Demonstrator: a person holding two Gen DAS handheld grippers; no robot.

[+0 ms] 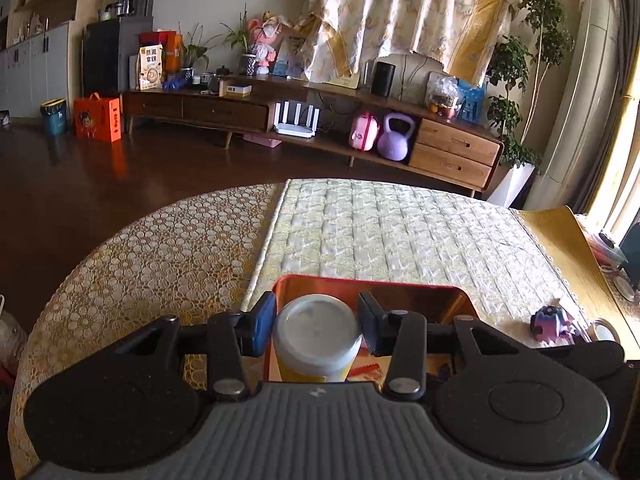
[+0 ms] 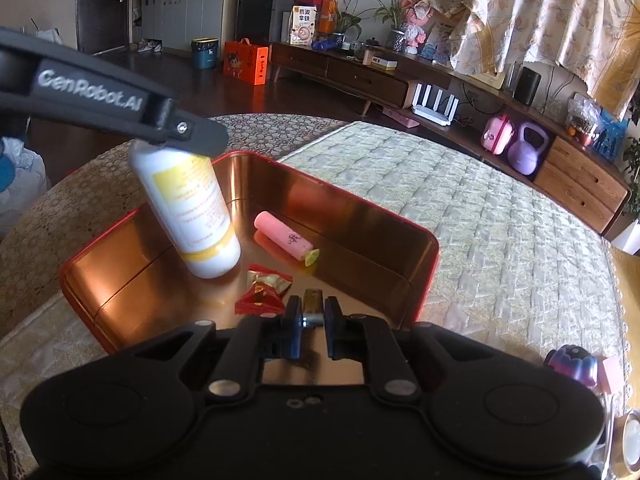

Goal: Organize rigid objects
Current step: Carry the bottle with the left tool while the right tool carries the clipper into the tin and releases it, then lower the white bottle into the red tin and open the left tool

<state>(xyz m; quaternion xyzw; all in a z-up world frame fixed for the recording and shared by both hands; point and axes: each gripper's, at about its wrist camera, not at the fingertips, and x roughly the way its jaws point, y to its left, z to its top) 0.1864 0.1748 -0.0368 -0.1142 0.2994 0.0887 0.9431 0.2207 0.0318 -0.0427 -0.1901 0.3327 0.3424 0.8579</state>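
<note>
A red tin box [image 2: 420,248] with a copper inside sits on the quilted table; its rim also shows in the left wrist view [image 1: 400,283]. My left gripper [image 1: 317,320] is shut on a white and yellow bottle [image 1: 316,340], seen from its top. In the right wrist view the bottle [image 2: 192,208] hangs tilted over the box's left part, its base near the floor. My right gripper [image 2: 312,322] is shut on a small metal piece [image 2: 313,308] over the box's near edge. A pink tube [image 2: 282,240] and a red and gold wrapper [image 2: 264,292] lie in the box.
A purple toy [image 2: 572,364] and a pink block [image 2: 612,374] lie on the table at the right, near a white cup [image 2: 634,436]. The toy also shows in the left wrist view [image 1: 554,322]. A wooden TV cabinet [image 1: 452,148] stands beyond the table.
</note>
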